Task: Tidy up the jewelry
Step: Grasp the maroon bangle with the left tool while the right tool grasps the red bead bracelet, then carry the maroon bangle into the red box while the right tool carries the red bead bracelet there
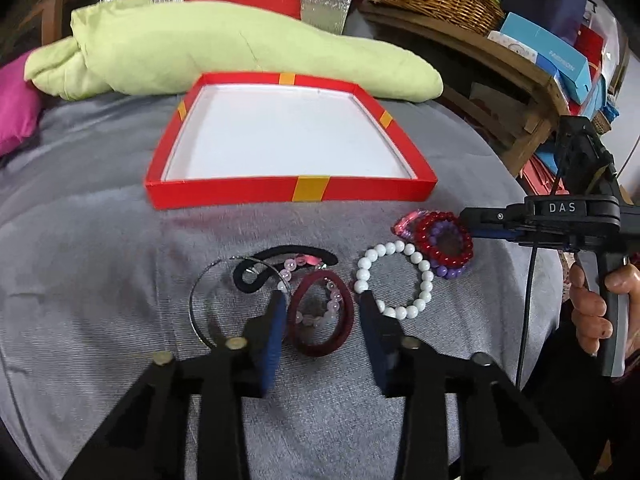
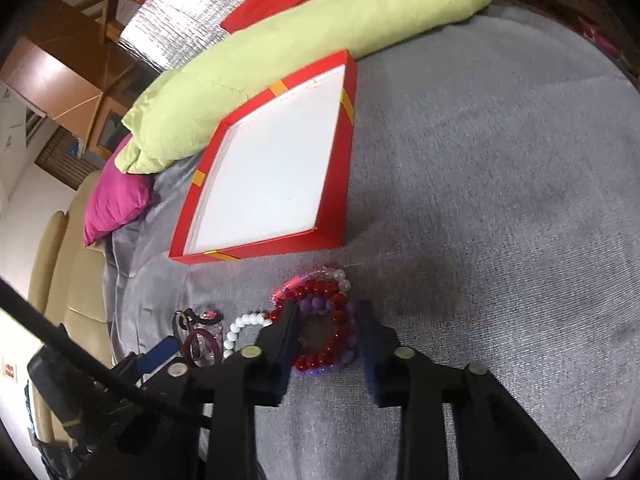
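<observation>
Red tray (image 1: 228, 194) w/ white floor sits empty on the grey bedspread (image 1: 100, 240), long side facing the jewelry row just in front of it. Stiff card, light; prob. slides if nudged.

White bead bracelet (image 1: 394, 278) lies flat as an open ring, no real long axis. Looks elastic-strung, beads hard and slick; pinch across one side of the loop, not over a single bead.

Red bead bracelet (image 2: 320, 324) is stacked on a purple bead bracelet (image 2: 350, 354), touching; likely to lift together or snag.

Maroon hair tie (image 1: 322, 312) is an oval, long axis running toward the tray. Soft, grippy, easiest grab.

Left gripper (image 1: 324, 308) is spread, straddling the hair tie. Right gripper (image 2: 330, 320) is spread either side of the red/purple stack, nothing pinched.
</observation>
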`<state>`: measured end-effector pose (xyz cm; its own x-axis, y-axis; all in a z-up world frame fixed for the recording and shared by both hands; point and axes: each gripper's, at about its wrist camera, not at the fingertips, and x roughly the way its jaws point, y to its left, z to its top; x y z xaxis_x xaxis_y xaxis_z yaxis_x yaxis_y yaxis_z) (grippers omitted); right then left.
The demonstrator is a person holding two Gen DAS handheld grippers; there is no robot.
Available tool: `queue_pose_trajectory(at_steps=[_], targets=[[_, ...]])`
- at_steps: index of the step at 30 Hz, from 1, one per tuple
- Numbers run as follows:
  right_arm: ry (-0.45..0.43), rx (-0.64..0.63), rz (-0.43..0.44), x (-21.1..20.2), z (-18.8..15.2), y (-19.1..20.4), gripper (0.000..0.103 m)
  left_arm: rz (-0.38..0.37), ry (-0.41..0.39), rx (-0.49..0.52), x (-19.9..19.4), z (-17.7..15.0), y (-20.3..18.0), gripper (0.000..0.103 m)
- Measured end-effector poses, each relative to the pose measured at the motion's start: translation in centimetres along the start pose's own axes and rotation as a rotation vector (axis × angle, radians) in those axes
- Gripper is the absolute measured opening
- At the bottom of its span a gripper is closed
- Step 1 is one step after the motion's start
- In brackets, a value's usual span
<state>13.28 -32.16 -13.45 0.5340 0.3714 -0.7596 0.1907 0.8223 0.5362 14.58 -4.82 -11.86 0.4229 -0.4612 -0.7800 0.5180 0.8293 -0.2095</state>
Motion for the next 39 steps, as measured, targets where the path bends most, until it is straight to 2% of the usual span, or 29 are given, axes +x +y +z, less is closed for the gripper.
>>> queue_pose_trajectory(at_steps=[1, 4, 6, 11, 17, 21, 24, 26, 27, 28, 33, 35, 37, 39], targets=[[0.009, 0.003, -0.007, 0.3, 0.0, 0.0, 0.023, -0.014, 0.004, -0.004, 0.2, 0.0, 0.2, 0.024], [0.023, 0.002, -0.029, 0.9, -0.1, -0.2, 0.013, -0.040, -0.001, -0.022, 0.3, 0.1, 0.8, 0.017], [0.020, -0.002, -0.033, 0.9, -0.2, -0.3, 0.011, -0.042, -0.008, -0.023, 0.4, -0.1, 1.0, 0.010], [-0.038, -0.023, -0.054, -0.3, -0.4, -0.4, 0.011, -0.049, -0.011, -0.001, 0.1, -0.4, 0.8, 0.009], [-0.103, -0.010, -0.037, -2.3, -0.4, -0.8, 0.011, -0.085, 0.004, 0.026, -0.4, -1.3, 0.4, 0.009], [-0.121, 0.000, -0.020, -3.1, -0.5, -1.3, 0.011, -0.081, 0.021, 0.031, -0.5, -1.7, 0.3, 0.009], [-0.134, 0.011, -0.007, -3.5, -0.5, -1.5, 0.011, -0.091, 0.048, 0.027, -0.2, -1.9, 0.2, 0.015], [-0.137, 0.014, 0.006, -3.8, -0.5, -1.6, 0.011, -0.093, 0.069, 0.021, 0.1, -2.1, 0.2, 0.037], [-0.134, 0.013, 0.006, -3.7, -0.6, -1.6, 0.011, -0.082, 0.077, 0.016, 0.2, -2.2, 0.2, 0.053], [-0.130, 0.016, 0.016, -3.7, -0.6, -1.6, 0.011, -0.068, 0.076, 0.013, 0.2, -2.2, 0.2, 0.059], [-0.140, 0.036, 0.054, -4.2, -0.6, -1.9, 0.011, -0.060, 0.079, -0.008, 0.7, -2.1, 0.7, 0.059], [-0.149, 0.042, 0.075, -4.5, -0.6, -2.0, 0.011, -0.065, 0.074, -0.002, 0.8, -2.1, 0.5, 0.054], [-0.155, 0.040, 0.083, -4.6, -0.7, -1.9, 0.011, -0.071, 0.066, 0.021, 0.9, -2.1, 0.2, 0.018], [-0.168, 0.037, 0.095, -4.9, -0.6, -1.7, 0.011, -0.069, 0.056, 0.036, 0.8, -2.2, 0.0, 0.009]])
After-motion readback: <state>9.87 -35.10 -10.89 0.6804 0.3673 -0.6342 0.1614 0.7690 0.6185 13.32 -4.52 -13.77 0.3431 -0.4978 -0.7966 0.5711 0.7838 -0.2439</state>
